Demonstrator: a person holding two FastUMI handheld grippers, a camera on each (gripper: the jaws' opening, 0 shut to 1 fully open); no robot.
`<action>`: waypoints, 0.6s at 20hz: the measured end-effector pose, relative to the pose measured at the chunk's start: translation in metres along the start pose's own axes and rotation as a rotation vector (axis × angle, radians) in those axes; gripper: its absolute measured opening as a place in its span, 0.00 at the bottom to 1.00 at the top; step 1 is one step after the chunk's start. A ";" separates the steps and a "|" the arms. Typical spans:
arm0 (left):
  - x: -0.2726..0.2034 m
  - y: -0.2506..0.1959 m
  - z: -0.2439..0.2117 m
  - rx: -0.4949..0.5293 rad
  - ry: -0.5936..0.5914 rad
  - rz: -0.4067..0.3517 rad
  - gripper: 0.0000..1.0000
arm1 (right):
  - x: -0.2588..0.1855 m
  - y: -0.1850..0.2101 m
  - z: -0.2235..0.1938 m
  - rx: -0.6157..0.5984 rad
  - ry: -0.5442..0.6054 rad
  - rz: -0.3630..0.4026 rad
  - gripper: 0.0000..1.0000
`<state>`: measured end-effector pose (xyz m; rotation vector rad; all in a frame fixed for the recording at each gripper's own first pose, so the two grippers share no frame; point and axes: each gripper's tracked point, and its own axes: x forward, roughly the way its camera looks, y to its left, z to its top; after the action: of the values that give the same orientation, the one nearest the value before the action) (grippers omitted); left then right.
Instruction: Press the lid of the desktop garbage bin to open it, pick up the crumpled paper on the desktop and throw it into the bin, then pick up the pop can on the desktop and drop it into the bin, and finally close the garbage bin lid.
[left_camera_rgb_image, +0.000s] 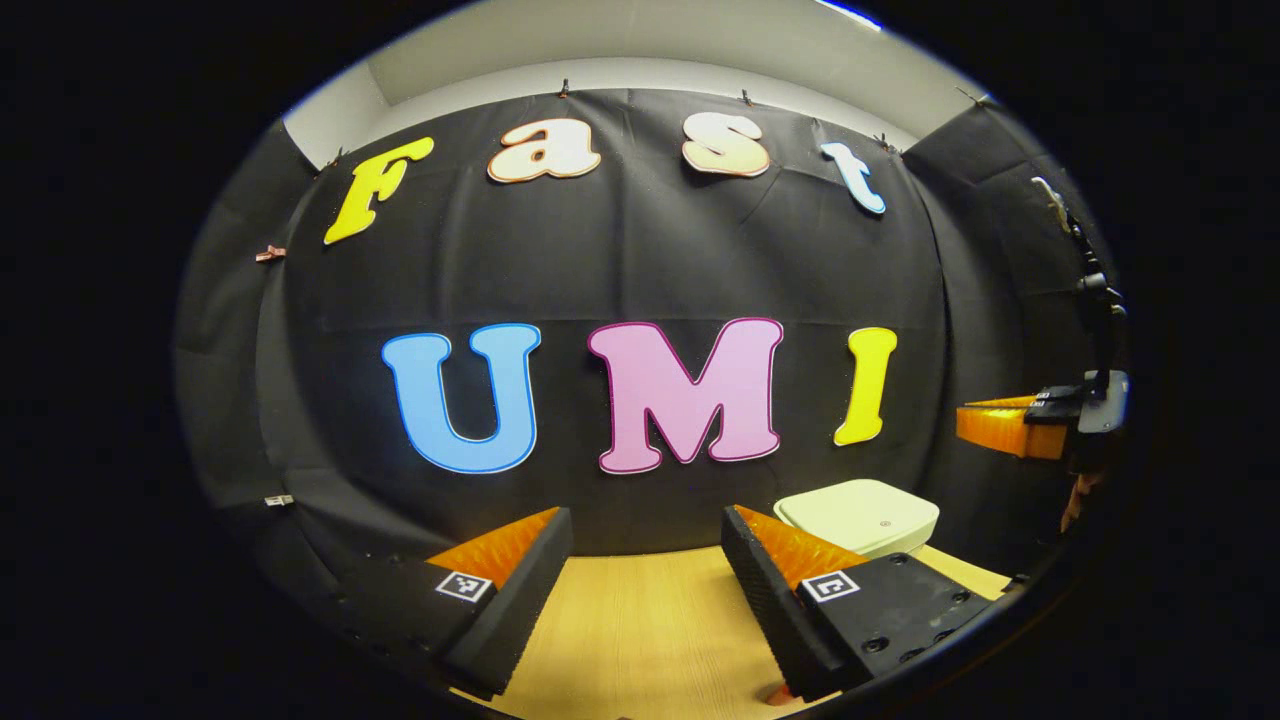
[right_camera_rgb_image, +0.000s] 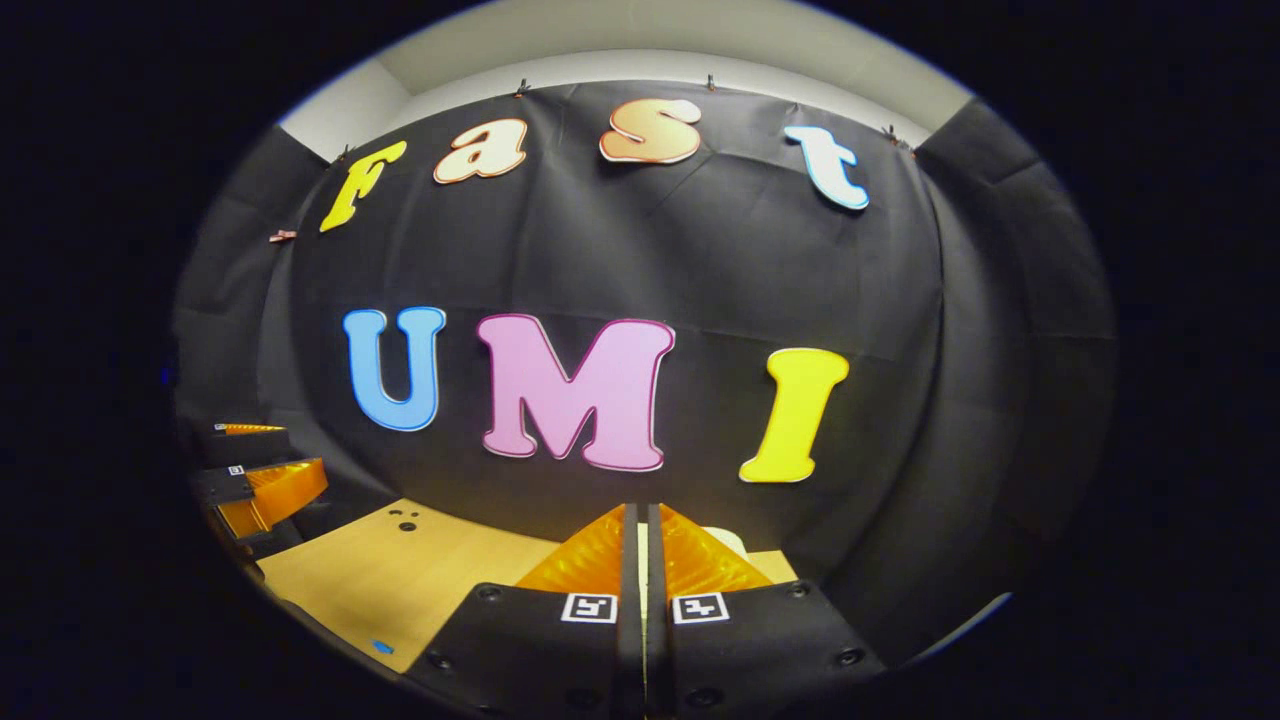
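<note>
Left gripper view is showing the left gripper (left_camera_rgb_image: 640, 570) hovering with jaws spread over the bench (left_camera_rgb_image: 640, 620); the garbage bin (left_camera_rgb_image: 858, 515) is sitting ahead, lid shut. The right gripper (right_camera_rgb_image: 640, 560) is holding its jaws pressed together on nothing; every step is seemingly remaining.

We saw a light wooden table (left_camera_rgb_image: 640, 620) running up to the black cloth wall. On it, toward the right in the left gripper view, sat a pale bin (left_camera_rgb_image: 858, 515) with its flat lid down, close to the wall. In the right gripper view the same table (right_camera_rgb_image: 400, 580) showed a few small dark holes (right_camera_rgb_image: 406, 520) near its far edge and a little blue mark (right_camera_rgb_image: 382, 647) near its front edge. A pale sliver of the bin (right_camera_rgb_image: 728, 541) peeked out just beyond the tongs there.
</note>
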<state>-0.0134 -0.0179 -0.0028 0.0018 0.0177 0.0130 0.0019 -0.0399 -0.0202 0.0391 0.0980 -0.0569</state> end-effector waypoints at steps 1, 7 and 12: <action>0.001 0.000 -0.001 -0.003 0.001 0.000 0.96 | 0.006 -0.014 -0.001 -0.005 0.005 -0.057 0.05; -0.003 0.006 -0.004 -0.019 0.008 0.016 0.96 | 0.019 -0.018 -0.028 0.000 0.171 0.032 0.07; -0.005 0.012 -0.007 -0.022 0.013 0.030 0.96 | 0.041 -0.034 -0.060 0.016 0.302 0.045 0.05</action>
<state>-0.0188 -0.0064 -0.0096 -0.0201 0.0302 0.0429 0.0343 -0.0738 -0.0853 0.0654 0.3983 -0.0067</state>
